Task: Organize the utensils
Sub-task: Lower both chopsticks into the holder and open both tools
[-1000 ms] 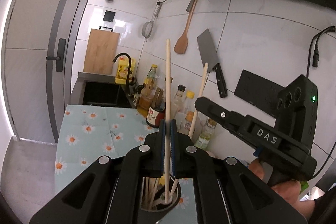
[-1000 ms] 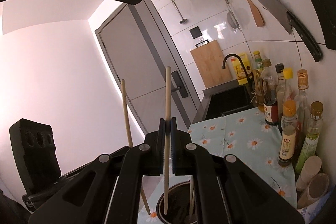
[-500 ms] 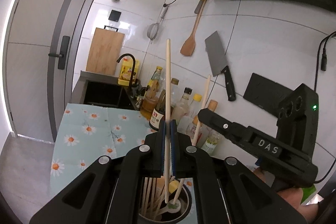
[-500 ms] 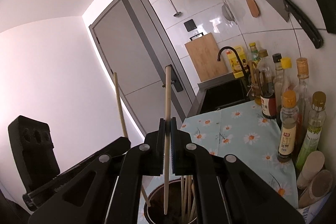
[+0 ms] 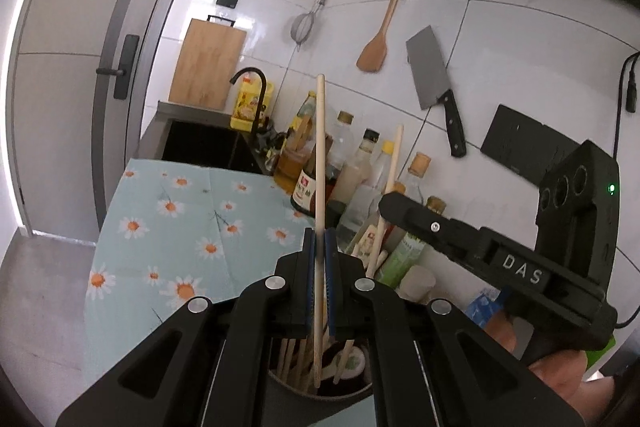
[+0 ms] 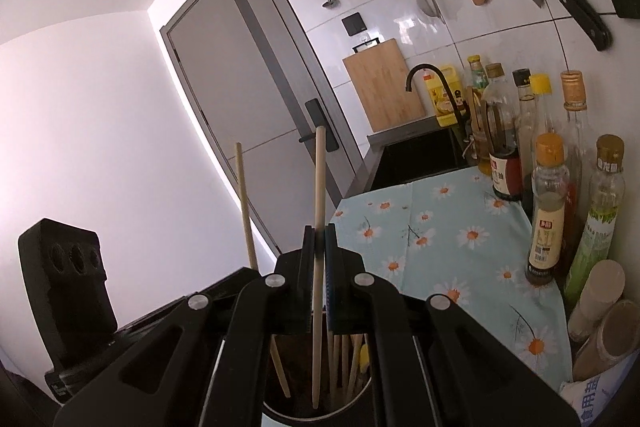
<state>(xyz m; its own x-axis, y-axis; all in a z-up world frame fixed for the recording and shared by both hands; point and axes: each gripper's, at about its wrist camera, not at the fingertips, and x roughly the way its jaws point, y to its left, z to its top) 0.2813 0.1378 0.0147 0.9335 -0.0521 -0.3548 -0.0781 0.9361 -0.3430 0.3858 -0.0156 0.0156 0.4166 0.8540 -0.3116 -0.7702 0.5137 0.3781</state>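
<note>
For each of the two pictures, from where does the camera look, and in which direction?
Left wrist view: sits on the left claw, faces the tiled wall with the cleaver; the right claw and a hand show.
Right wrist view: sits on the right claw, faces the door; the left claw's body shows at lower left.
Shared: each claw's chopstick, the utensil holder, the daisy cloth.

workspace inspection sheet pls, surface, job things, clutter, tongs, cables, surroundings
surface: daisy-print cloth on the counter.
job's things: one chopstick in the left tongs, another chopstick in the right tongs, tips inside the utensil holder among other sticks.
clutter: bottles along the wall.
grippers: left tongs and right tongs shut on chopsticks.
cables: black cable on the tiles.
surroundings: cleaver, wooden spatula, cutting board, sink.
</note>
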